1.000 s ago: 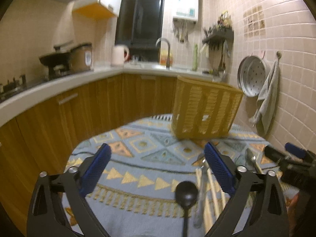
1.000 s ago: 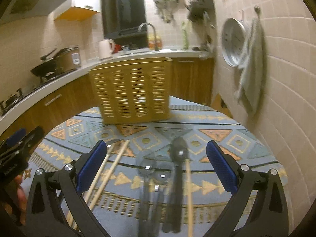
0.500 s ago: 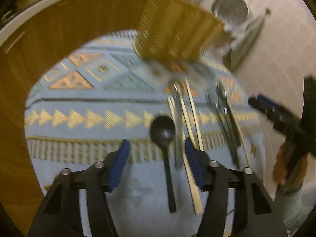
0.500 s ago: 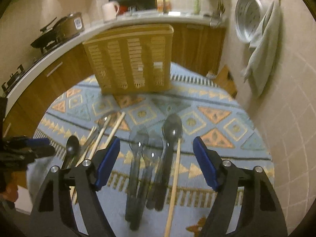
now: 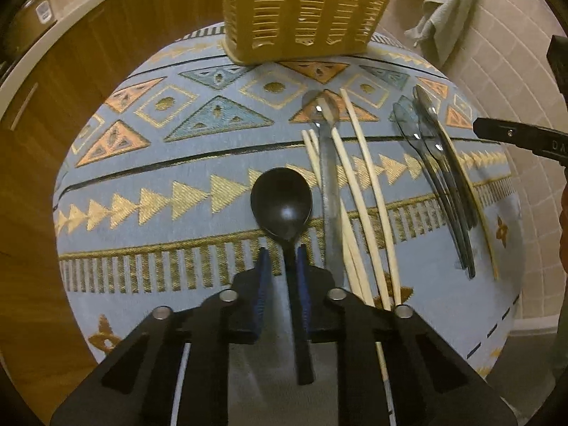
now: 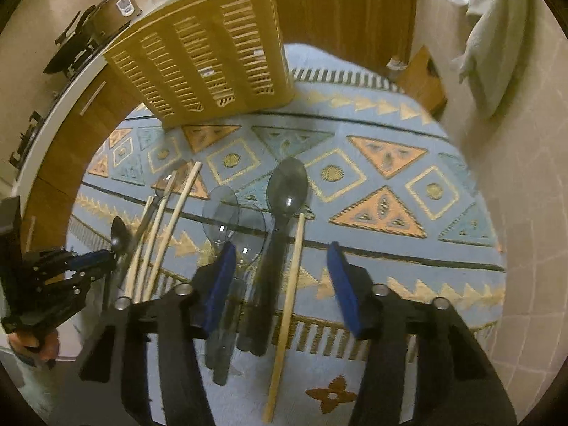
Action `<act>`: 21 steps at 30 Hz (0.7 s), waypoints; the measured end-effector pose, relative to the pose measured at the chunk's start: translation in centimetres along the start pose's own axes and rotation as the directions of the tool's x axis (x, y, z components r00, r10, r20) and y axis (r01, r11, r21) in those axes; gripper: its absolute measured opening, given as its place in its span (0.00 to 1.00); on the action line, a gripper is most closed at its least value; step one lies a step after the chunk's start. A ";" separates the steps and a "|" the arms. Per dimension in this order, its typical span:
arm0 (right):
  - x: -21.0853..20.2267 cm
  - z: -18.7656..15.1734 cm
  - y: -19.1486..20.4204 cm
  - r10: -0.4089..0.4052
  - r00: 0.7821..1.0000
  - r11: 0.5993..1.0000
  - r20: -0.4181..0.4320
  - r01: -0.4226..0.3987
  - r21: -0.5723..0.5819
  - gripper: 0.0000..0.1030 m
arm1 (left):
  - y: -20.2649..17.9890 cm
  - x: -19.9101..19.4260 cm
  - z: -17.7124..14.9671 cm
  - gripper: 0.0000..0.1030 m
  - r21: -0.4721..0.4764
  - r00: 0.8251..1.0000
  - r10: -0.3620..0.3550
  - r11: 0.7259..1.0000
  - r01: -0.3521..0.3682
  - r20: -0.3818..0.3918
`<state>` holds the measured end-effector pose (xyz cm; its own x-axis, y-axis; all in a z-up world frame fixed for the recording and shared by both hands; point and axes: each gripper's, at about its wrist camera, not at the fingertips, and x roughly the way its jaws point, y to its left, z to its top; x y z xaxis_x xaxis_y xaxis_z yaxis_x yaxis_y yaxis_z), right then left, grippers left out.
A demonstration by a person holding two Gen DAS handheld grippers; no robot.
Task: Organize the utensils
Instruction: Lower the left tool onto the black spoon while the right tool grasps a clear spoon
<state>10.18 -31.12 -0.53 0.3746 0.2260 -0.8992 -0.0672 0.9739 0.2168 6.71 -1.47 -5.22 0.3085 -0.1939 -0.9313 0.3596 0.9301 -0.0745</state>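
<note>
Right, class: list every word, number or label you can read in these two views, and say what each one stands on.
"DA": white letters on the black body of the right tool, seen in the left wrist view and cut off by the picture's edge.
Label on the rice cooker: too blurred to read.
Yellow basket and the utensils: no text visible.
</note>
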 end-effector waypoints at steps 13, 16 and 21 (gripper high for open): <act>4.1 -0.8 2.7 0.089 0.976 0.995 -0.199 -0.095 -0.019 0.21 | 0.5 -0.2 0.7 0.05 -0.052 0.999 -0.026 0.998 0.028 0.039; 4.3 -0.8 3.2 0.074 0.974 0.996 -0.214 -0.082 -0.029 0.20 | 0.8 -0.3 0.8 0.05 -0.056 0.998 -0.036 0.998 0.039 0.046; 5.2 -0.6 4.3 0.007 0.971 0.998 -0.237 -0.023 -0.064 0.20 | 1.0 -0.4 1.0 0.05 -0.058 0.997 -0.048 0.997 0.051 0.052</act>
<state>11.26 -25.74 -4.53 0.1441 0.2312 -0.9622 -0.1347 0.9679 0.2124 7.81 -0.74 -4.62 0.3368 -0.2541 -0.9066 0.3231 0.9356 -0.1422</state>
